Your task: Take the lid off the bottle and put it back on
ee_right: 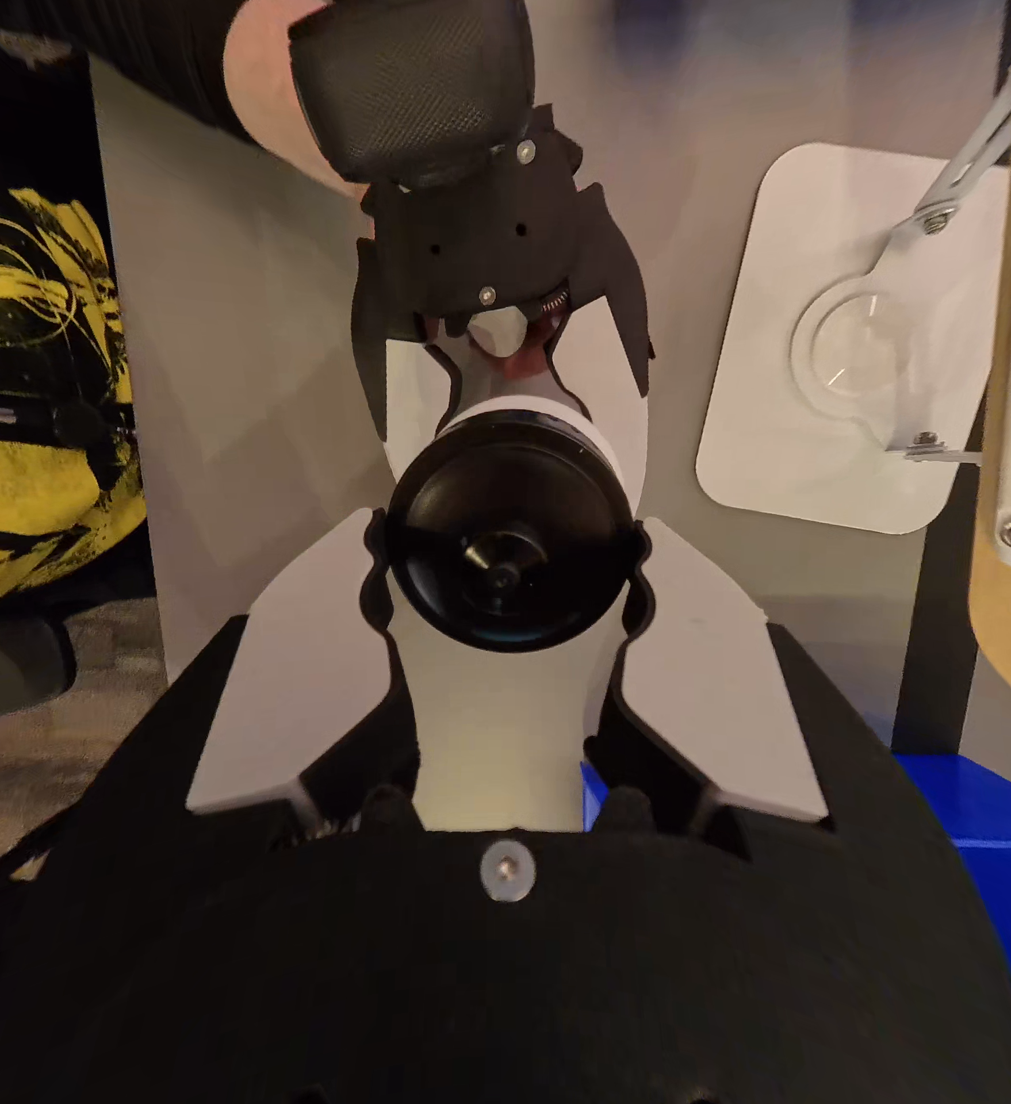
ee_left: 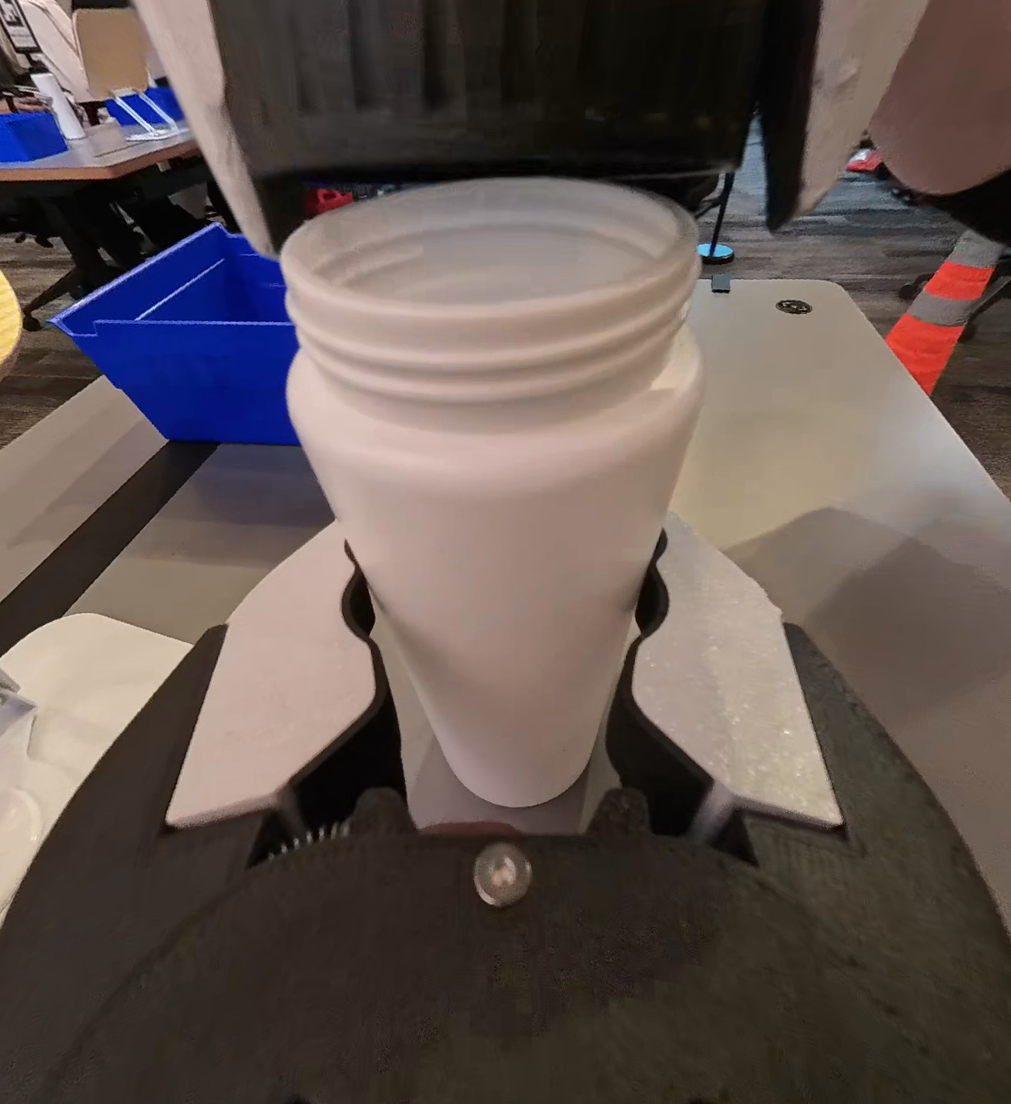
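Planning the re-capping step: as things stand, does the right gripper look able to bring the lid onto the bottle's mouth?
Probably yes. The right gripper holds the black lid just above the white bottle's open mouth, nothing lies between them, and the left gripper clamps the bottle lower down.

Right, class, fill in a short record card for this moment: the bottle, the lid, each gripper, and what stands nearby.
bottle: white plastic bottle, threaded neck bare, mouth open, held above the table
lid: black lid, off the bottle, just above its mouth
left gripper: left gripper, jaws shut on the bottle's body
right gripper: right gripper, jaws shut on the lid's rim, pointing down at the bottle
table: grey table
nearby: blue bin behind the bottle; orange cone on the floor
task stage: lid off, not yet screwed back on
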The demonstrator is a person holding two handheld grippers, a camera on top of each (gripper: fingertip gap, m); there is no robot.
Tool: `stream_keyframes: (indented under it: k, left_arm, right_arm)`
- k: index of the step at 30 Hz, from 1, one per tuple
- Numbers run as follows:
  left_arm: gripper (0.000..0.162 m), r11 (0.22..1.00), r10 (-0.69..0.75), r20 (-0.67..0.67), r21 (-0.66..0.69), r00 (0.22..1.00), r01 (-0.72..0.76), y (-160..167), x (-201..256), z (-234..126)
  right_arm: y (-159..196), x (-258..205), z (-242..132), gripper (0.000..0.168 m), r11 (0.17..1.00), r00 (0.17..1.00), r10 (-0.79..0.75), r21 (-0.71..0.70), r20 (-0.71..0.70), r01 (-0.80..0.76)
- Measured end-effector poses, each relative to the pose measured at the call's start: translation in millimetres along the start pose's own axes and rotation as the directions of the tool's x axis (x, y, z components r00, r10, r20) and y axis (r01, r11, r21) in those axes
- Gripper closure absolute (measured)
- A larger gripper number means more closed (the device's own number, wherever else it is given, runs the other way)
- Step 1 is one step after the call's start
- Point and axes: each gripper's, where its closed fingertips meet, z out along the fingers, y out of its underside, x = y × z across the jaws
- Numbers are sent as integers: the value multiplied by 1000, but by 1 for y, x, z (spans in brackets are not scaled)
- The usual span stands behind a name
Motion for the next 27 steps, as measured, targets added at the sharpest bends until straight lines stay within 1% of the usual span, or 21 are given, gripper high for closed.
stream_keyframes:
  k: [5,9,18,27]
  left_arm:
    - [75,1000,3,-16,1,1000,-3,0,1,0]
    - [75,1000,3,-21,3,1000,-3,0,1,1]
    - [75,1000,-1,-24,8,1000,1,0,1,1]
    - [75,1000,2,-28,12,1000,-2,-1,3,2]
  right_arm:
    - [4,1,5,91,994,999,5,-105,49,0]
    - [4,0,8,91,990,996,8,-141,89,5]
    - [5,0,9,92,970,994,-28,-239,104,52]
    - [6,-2,9,92,963,995,-55,-260,84,75]
